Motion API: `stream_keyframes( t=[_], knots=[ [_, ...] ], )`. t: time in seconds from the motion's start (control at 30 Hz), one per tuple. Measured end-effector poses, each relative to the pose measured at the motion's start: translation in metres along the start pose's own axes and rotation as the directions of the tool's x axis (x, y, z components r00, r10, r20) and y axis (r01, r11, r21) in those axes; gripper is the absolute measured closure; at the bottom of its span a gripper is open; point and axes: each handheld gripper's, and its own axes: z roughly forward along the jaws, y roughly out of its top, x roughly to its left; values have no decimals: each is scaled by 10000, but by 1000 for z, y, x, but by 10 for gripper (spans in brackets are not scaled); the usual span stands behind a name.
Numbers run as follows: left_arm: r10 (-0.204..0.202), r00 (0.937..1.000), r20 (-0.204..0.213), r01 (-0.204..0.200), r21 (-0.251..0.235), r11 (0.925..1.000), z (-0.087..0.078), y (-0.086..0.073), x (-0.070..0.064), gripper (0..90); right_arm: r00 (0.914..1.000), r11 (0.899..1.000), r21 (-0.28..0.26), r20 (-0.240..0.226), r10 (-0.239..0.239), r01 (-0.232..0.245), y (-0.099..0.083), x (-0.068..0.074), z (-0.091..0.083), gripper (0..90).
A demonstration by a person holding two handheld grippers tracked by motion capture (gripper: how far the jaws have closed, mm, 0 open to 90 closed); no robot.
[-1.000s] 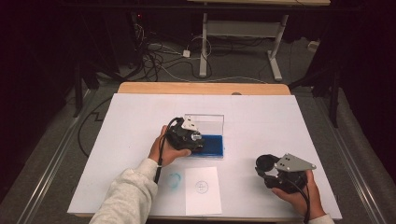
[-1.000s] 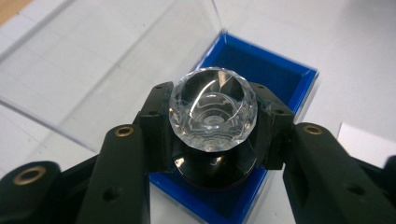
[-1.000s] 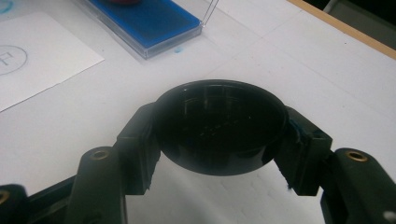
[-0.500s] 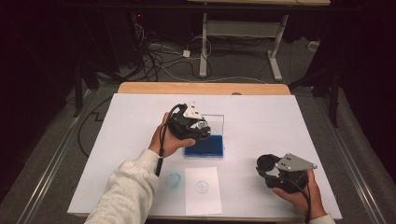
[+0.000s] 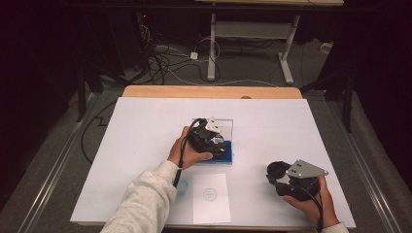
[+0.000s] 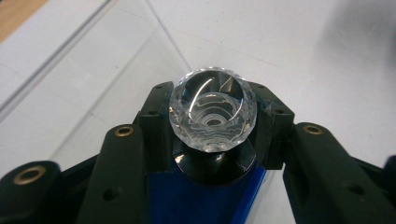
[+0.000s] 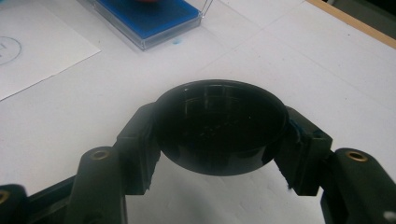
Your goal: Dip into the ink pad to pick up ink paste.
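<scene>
Table (image 5: 145, 121) under a white sheet carries everything; a printed paper with a circle target (image 5: 210, 196) lies at the near edge, probably a marked spot for setting a part down. Clear-walled case with a blue floor (image 5: 226, 154) sits mid-table, apparently the storage tray for the optics. Right gripper (image 5: 281, 177), low over the sheet at near right, is closed on a round black cup-shaped holder (image 7: 219, 133), mouth up, likely kept ready to receive the other part. Left gripper (image 6: 212, 128) hangs over the case, jaws clamped on the sides of a faceted clear glass piece (image 6: 212, 109). The piece is round, with a cut rim, concentric rings inside and a black base below, just above the blue floor.
</scene>
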Motion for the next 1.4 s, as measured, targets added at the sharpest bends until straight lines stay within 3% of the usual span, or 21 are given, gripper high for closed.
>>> stream_keyframes(
  t=[0.13,0.2,0.5,0.77,0.9,1.4],
  knots=[
    [14,10000,43,-14,139,9999,7,0,-1,546,10000,10000,-6,2,-5,5,0,0,0,384],
    [4,9999,-145,-1,227,9997,9,-1,-2,546,10000,10000,11,3,61,-61,-1,-1,-1,384],
    [-197,9992,336,192,151,9997,7,-3,2,546,10000,10000,-11,53,9,-9,-1,-1,0,384],
    [89,9999,-88,-87,203,9998,9,-2,-4,546,10000,10000,46,-9,-45,46,0,0,0,384],
    [36,10000,-4,-36,-39,10000,10,-8,-3,546,10000,10000,35,-22,-26,26,0,0,0,384],
    [6,9999,170,-8,147,9999,10,-5,-2,546,10000,10000,94,-65,-31,31,0,2,1,383]
  ],
)
